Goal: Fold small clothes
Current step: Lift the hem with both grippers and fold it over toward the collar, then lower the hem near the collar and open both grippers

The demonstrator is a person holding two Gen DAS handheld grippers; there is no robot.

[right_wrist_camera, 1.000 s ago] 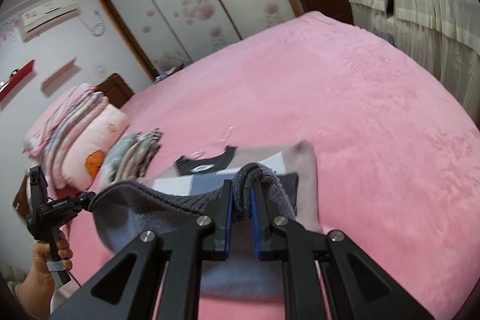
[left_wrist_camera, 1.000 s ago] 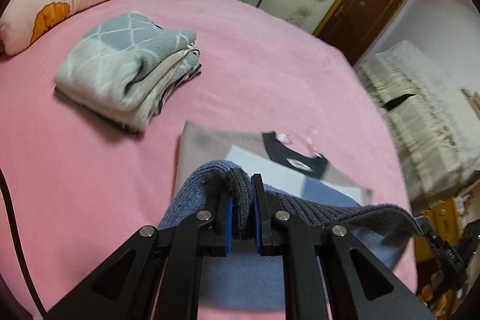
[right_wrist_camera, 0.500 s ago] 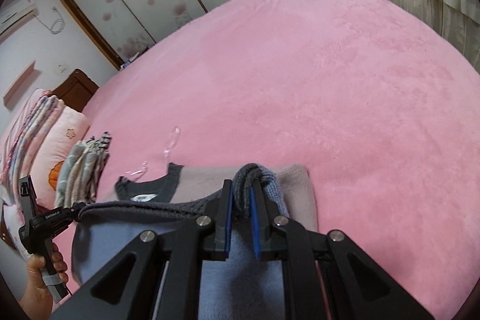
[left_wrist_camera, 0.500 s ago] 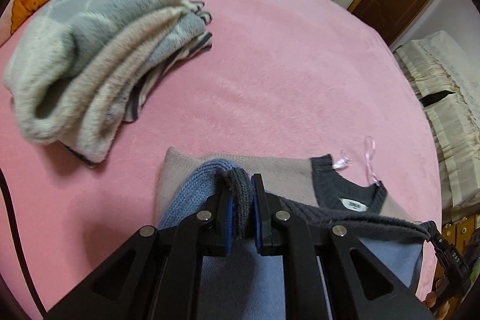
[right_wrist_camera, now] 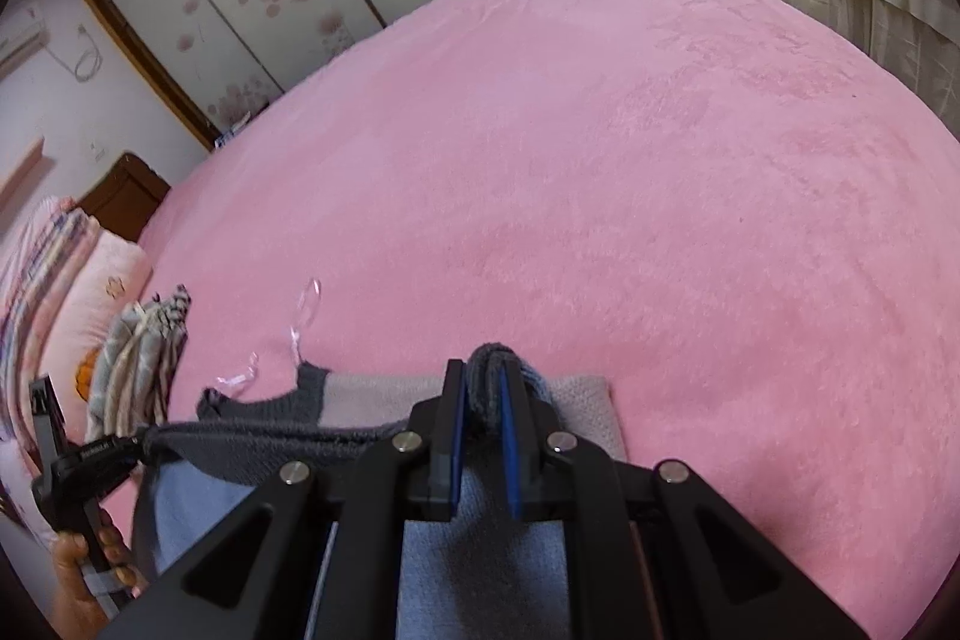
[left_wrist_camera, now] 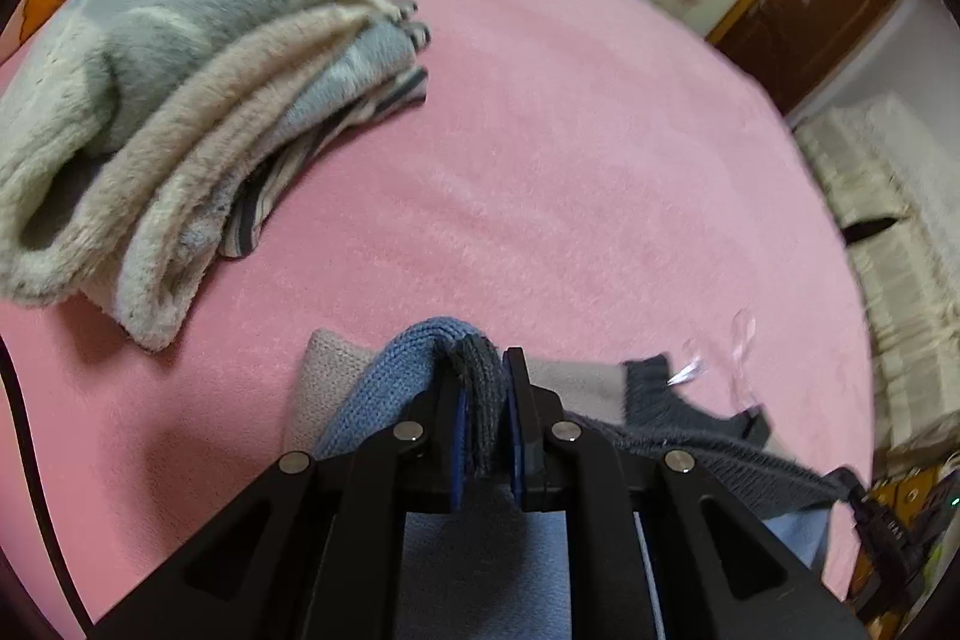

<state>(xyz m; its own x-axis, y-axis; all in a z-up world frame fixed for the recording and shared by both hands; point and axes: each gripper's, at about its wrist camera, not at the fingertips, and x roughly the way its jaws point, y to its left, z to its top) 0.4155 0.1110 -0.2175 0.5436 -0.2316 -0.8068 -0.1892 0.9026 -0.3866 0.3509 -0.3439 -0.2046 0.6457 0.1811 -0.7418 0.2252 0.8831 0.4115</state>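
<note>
A small knitted sweater in blue, beige and dark grey lies on the pink bed, its grey neckline toward the far side. My left gripper is shut on the sweater's dark grey hem at one corner. My right gripper is shut on the hem at the other corner. The hem is stretched taut between them, folded over toward the neckline. The left gripper shows in the right wrist view, held by a hand.
A stack of folded fleecy grey and cream clothes lies to the left on the pink bed. Pillows sit behind it. A clear plastic hanger loop lies by the neckline. Wardrobe doors and curtains stand beyond the bed.
Both grippers carried the held hem forward and down toward the neckline. The folded stack now looms closer in the left wrist view.
</note>
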